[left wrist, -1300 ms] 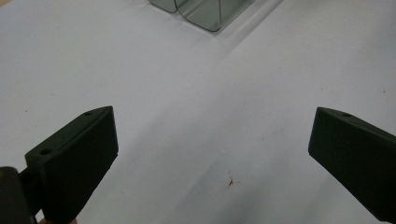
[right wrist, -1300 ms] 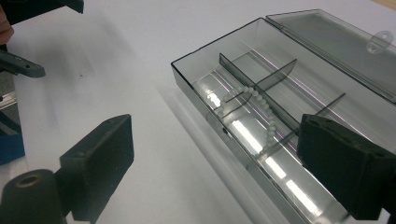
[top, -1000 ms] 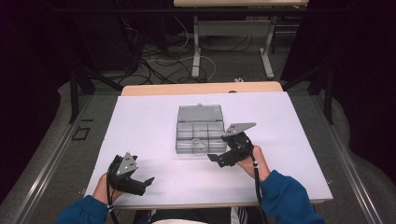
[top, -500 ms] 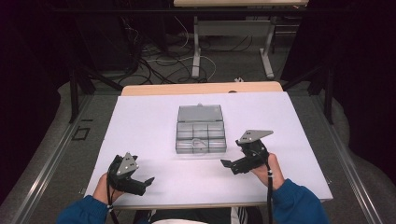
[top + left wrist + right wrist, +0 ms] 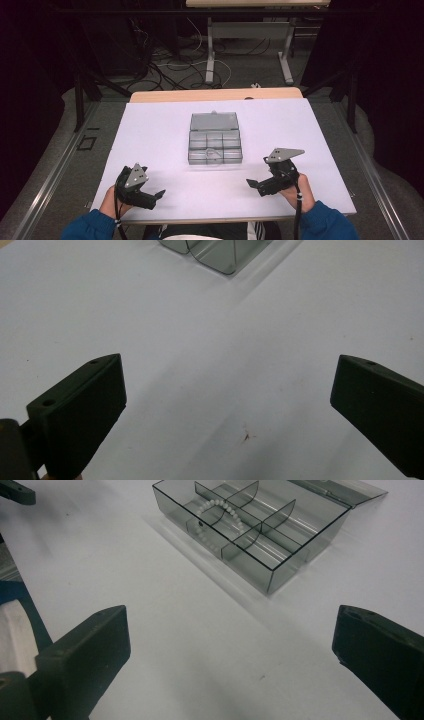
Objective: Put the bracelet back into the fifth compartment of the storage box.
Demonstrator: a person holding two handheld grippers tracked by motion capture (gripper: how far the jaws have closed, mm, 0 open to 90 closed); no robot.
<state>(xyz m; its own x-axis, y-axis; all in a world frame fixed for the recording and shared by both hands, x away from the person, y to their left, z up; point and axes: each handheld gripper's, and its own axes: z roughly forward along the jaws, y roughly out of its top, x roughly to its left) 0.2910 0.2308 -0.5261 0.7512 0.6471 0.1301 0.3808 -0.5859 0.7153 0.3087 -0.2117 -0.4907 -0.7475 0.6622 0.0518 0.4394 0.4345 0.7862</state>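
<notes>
While the clear grey plastic compartment box (image 5: 215,145) lies with its lid folded back on the middle of the white tabletop (image 5: 160,130) in the high view, both black two-jaw grippers are held nearer the person's edge, well apart from it. The left gripper (image 5: 159,194) is seen down and to the left of the box, gripped in a hand with a blue sleeve, its jaws pointing rightward toward the table's middle. The right gripper (image 5: 252,184) is seen down and to the right of the box, its grey three-cornered plate uppermost and its jaws pointing leftward; these jaws have just been opening, and nothing is seen between them.

From the left gripper view, the two black jaws are shown spread wide with bare white tabletop between them, and a corner of the compartment box (image 5: 215,255) is caught at the top edge, well beyond the jaw tips.

From the right gripper view, the jaws are likewise shown wide apart over bare tabletop, gripping nothing. The compartment box (image 5: 295,555) is seen beyond them, near but untouched, and a string of small white beads (image 5: 220,517) is seen curved inside it, across the dividers at its near-left end. The open lid is laid flat behind the box.
</notes>
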